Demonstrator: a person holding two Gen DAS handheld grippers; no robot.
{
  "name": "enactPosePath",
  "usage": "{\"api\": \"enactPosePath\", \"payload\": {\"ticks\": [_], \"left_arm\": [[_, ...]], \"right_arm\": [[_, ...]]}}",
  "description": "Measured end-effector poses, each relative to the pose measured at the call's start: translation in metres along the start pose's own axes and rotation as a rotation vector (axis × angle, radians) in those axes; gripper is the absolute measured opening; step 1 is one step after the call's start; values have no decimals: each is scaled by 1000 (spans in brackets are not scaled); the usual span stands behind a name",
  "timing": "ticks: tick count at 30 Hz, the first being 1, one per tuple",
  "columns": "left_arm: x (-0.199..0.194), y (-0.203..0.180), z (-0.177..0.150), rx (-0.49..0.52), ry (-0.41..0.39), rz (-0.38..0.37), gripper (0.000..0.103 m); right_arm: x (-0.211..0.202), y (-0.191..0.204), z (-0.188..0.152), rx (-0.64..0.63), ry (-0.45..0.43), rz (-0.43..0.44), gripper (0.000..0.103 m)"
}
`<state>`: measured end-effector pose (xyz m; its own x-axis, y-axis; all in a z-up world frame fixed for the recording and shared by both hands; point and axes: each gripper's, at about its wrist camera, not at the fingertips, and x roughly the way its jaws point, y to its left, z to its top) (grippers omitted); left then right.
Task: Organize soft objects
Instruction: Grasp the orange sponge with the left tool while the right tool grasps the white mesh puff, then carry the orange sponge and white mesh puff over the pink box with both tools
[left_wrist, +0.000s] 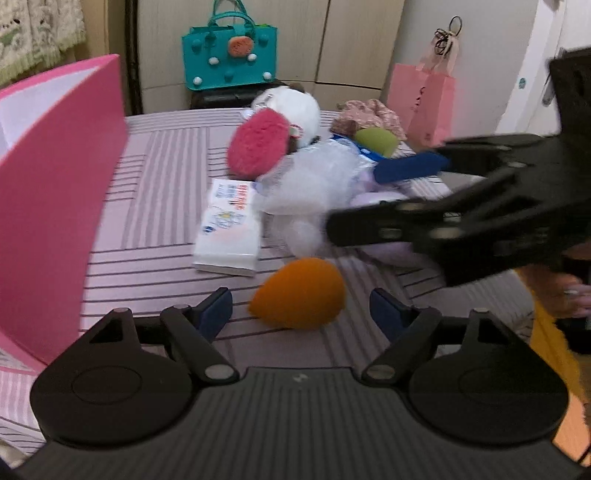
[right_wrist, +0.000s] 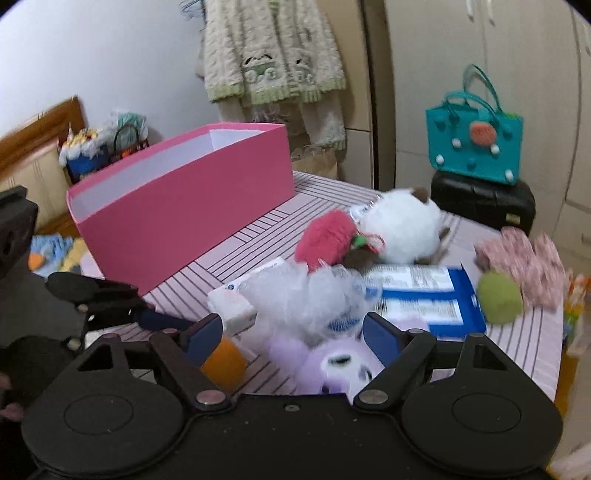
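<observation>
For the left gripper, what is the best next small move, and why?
Probably close the left gripper on the orange sponge: the sponge lies between its open fingers, which do not yet press on it. The pink box stands open beside it.

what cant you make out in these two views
- Inside of the pink box: both views show only its walls; the floor is hidden.
- Purple plush: right wrist view, lower part behind the right gripper; left wrist view, covered by that gripper's fingers.
- Print on the tissue pack: blurred, unreadable.
- Orange sponge: between the left gripper's open fingers; contact unclear.
</observation>
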<state>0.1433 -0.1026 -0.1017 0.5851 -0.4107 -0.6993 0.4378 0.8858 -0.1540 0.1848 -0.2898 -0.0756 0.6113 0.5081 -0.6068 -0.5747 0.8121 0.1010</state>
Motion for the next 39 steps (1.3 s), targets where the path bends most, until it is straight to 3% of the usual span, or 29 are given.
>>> {"api": "enactPosePath", "payload": {"ticks": [7, 10, 13, 15, 20, 31, 39], "left_arm": [[2, -8, -6, 45, -55, 80, 60], [2, -10, -6, 57, -69, 84, 51], [2, -10, -5, 51, -69, 69, 49], [2, -11, -5, 55, -73, 74, 48], [2, -8, -3, 35, -70, 61, 47], [-4, -3, -2, 20, -56, 11, 46], [-18, 8, 0, 1, -36, -19, 46]], "right_arm": [[24, 7, 8, -104, 32, -23, 82], [30, 2, 7, -92, 40, -33, 71], [31, -3, 6, -68, 33, -25, 59], [28, -3, 6, -58, 27, -9, 43], [20, 1, 4, -48, 11, -12, 31], [-5, 6, 10, -4, -53, -12, 27], [-7, 10, 18, 53, -67, 57, 27]]}}
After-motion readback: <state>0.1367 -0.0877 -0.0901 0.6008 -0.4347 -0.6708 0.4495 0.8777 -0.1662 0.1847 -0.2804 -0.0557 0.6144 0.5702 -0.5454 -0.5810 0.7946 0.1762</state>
